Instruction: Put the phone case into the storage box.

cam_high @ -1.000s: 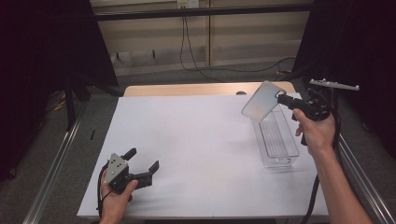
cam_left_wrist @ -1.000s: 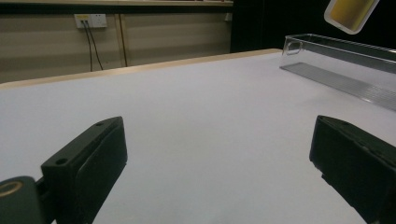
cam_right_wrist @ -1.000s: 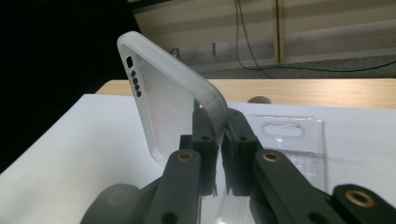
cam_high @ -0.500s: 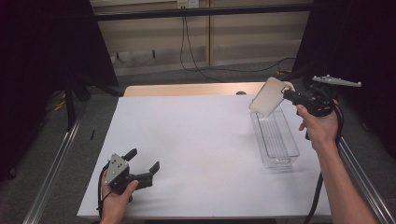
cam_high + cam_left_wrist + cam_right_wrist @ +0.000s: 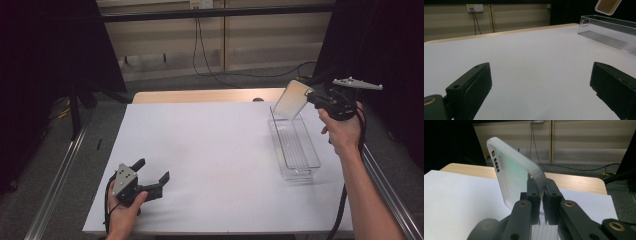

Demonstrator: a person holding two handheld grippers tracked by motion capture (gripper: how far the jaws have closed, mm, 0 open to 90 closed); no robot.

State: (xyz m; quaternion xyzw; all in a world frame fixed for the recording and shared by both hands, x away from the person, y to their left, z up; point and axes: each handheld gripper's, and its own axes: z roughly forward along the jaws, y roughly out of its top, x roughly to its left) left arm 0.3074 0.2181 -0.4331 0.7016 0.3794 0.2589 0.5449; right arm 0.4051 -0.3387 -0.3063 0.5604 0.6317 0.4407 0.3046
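Note:
A translucent frosted phone case [image 5: 292, 99] hangs tilted above the far end of a clear plastic tray [image 5: 316, 159] at the table's right side. My right gripper [image 5: 310, 96] is shut on the case's edge; in the right gripper view the case [image 5: 514, 177] rises up and to the left from between the pressed jaws of the gripper [image 5: 541, 195]. My left gripper [image 5: 152, 170] rests on the white table near the front left, open with nothing between its jaws. In the left gripper view that gripper [image 5: 540, 85] faces the tray [image 5: 609, 27] and the case [image 5: 607, 5] far off.
The white table surface [image 5: 210, 150] lies between the two hands. A wooden strip [image 5: 200, 96] runs along the far edge. Metal rails [image 5: 60, 170] flank the table, and cables [image 5: 205, 60] run over the floor behind it.
My right hand has carried the phone case a little to the right, toward the tray's far end. The left gripper has stayed where it was.

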